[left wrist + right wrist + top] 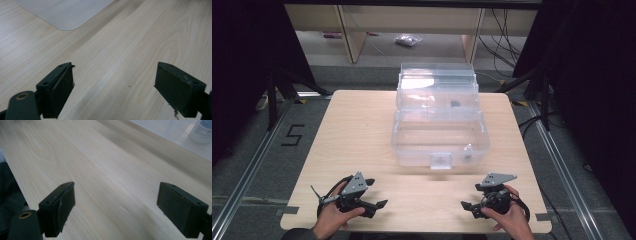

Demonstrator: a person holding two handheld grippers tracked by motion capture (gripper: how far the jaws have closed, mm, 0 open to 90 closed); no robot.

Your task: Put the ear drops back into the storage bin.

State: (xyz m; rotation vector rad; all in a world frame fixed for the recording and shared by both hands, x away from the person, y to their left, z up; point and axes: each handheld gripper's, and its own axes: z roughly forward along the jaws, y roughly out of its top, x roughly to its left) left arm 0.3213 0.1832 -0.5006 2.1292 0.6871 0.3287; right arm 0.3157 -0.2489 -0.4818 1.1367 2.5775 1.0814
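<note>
One pale wooden tabletop (362,130) over grey floor (242,165); a clear plastic box (439,120) stands mid-table, lid up. Both hand-held grippers, left (379,206) and right (468,207), gape empty near the front edge

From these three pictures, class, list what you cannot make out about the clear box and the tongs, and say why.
- Clear box, high view: the small dark item inside is too small to identify.
- Latch, high view: fastened or not is blurred.
- Right gripper view: a white container is cut off by the edge; its label is blurred.
- Left gripper view: the box corner alone, contents out of frame.
</note>
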